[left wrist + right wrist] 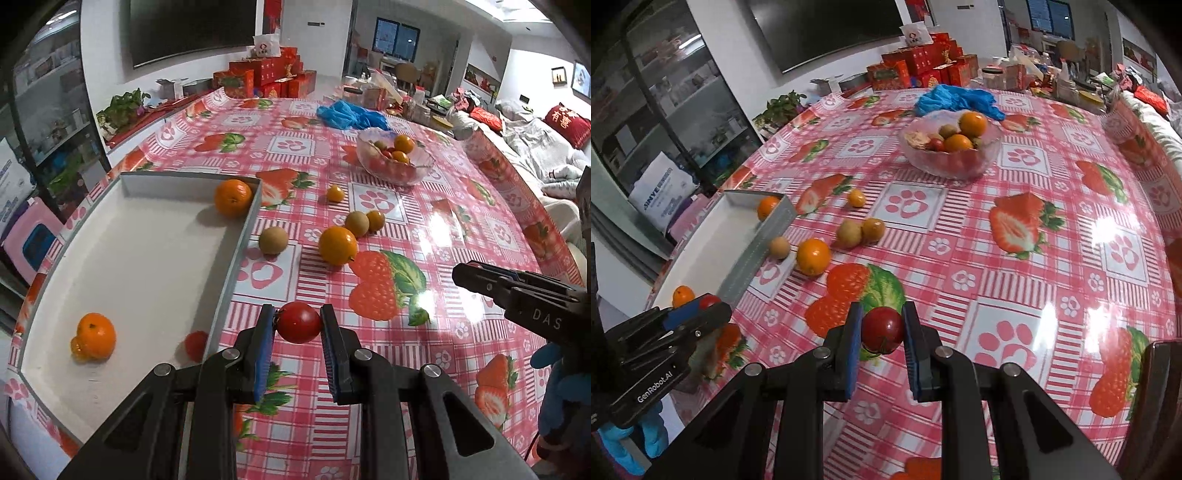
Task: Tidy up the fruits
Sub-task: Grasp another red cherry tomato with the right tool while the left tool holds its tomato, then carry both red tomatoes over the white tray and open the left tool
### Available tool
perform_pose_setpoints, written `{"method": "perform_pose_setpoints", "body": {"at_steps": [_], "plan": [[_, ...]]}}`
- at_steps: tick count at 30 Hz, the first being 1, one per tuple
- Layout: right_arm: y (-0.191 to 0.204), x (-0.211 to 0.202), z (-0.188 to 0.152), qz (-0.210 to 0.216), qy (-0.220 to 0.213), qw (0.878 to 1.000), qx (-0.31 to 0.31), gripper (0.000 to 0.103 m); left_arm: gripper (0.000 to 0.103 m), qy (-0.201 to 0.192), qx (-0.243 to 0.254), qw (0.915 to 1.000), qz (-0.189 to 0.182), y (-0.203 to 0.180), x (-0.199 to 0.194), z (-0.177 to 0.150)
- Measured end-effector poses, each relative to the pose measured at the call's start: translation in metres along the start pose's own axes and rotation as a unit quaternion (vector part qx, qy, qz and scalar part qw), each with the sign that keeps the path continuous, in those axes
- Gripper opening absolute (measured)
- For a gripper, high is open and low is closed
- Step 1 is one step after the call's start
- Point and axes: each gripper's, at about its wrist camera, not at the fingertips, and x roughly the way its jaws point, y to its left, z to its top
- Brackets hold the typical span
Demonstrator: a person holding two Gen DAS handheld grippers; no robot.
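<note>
Red tomato (298, 322), orange mandarins (93, 336), white tray (147, 258), pink-checked strawberry-print tablecloth (424, 229), blue bag (351, 115).

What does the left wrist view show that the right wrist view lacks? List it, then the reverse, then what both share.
Only the left wrist view: the floor of the white tray, a small red fruit in its near corner, and the left hand-held gripper clamping its tomato head-on.
Only the right wrist view: the right hand-held gripper clamping a second tomato head-on.
Both: the glass bowl of fruit, blue plastic, loose fruit beside the tray, an orange in the tray's far corner.
</note>
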Motion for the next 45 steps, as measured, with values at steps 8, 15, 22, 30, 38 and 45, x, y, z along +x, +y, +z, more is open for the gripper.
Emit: {"method": "perform_pose_setpoints", "body": {"at_steps": [8, 15, 22, 30, 38, 45], "plan": [[0.029, 0.004, 0.008, 0.01, 0.004, 1.0, -0.02, 0.023, 0.026, -0.022, -0.012, 0.9997, 0.007, 0.018, -0.013, 0.001], [0.064, 0.009, 0.019, 0.024, 0.007, 0.999, -0.048, 0.023, 0.026, -0.037, -0.026, 0.9987, 0.022, 0.044, -0.021, 0.005], [0.106, 0.02, 0.028, 0.038, 0.011, 0.996, -0.08, 0.023, 0.026, -0.043, -0.045, 0.9972, 0.042, 0.076, -0.022, 0.003], [0.147, 0.037, 0.033, 0.053, 0.024, 0.993, -0.107, 0.023, 0.026, -0.045, -0.05, 0.9953, 0.07, 0.106, -0.02, -0.003], [0.177, 0.061, 0.033, 0.066, 0.047, 0.989, -0.121, 0.023, 0.026, -0.037, -0.066, 0.9937, 0.083, 0.13, -0.013, -0.01], [0.189, 0.078, 0.032, 0.071, 0.065, 0.988, -0.123, 0.023, 0.026, -0.03, -0.076, 0.9928, 0.088, 0.141, -0.008, -0.013]]}}
